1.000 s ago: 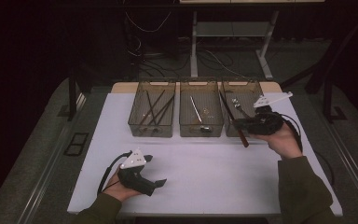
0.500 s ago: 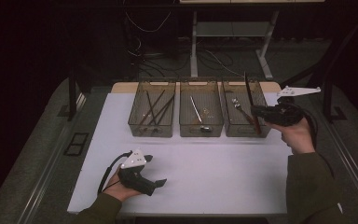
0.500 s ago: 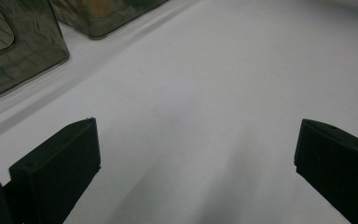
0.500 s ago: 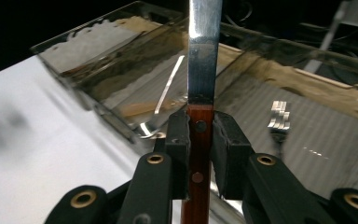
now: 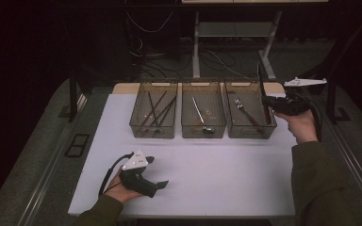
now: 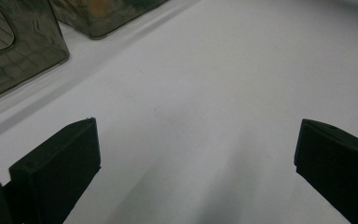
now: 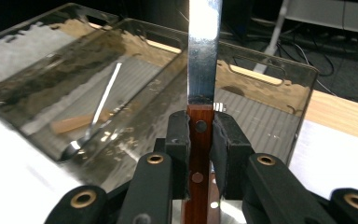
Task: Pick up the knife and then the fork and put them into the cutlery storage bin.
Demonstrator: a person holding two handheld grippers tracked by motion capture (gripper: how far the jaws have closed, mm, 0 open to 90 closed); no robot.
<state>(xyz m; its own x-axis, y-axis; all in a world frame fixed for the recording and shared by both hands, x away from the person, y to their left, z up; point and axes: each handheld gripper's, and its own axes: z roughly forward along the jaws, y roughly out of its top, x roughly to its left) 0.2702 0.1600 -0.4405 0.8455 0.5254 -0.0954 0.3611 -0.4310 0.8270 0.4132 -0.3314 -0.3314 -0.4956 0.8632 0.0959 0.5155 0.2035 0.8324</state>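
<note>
My right gripper (image 5: 269,102) is shut on a knife (image 7: 204,51) with a steel blade and a red-brown wooden handle. The blade stands upright over the right edge of the right-hand clear bin (image 5: 250,133). In the right gripper view both pads (image 7: 177,135) clamp the handle just below the blade, and the bin (image 7: 261,79) lies behind. My left gripper (image 5: 156,172) rests on the white table near the front left, held by a hand. Its jaws stand wide apart in the left gripper view, with only bare table between the fingertips (image 6: 60,163).
Three clear bins stand in a row at the back of the white mat (image 5: 217,174). The left bin (image 5: 153,133) holds several dark sticks, the middle bin (image 5: 203,133) a metal utensil, the right one a spoon-like utensil (image 7: 95,121). Dark floor and table legs lie beyond.
My right hand has moved to the right, from over the right bin to its right edge. The knife has swung from slanting to upright. The left gripper has stayed put.
</note>
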